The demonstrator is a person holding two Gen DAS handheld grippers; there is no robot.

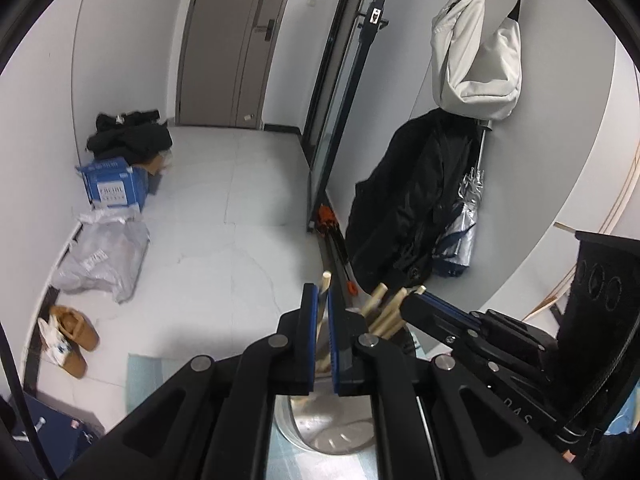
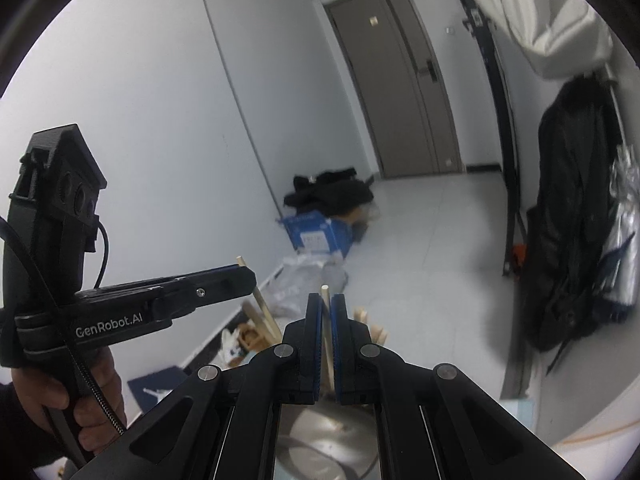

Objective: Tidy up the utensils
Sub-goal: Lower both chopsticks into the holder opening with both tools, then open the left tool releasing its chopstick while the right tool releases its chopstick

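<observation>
Chopstick (image 1: 323, 312) pinched in left claw (image 1: 323, 300), another chopstick (image 2: 326, 320) pinched in right claw (image 2: 326, 308), above metal holder (image 1: 320, 428).

Cool, even indoor light fills both views, bright on the pale tiled floor (image 1: 224, 216) and white walls, with only soft shadows. Strong fisheye bending curves the tall grey door (image 2: 400, 88) and darkens the corners to black. The right wrist view is slightly blurred, and glare patches shine on the round steel container (image 1: 332, 428) near the bottom.
</observation>
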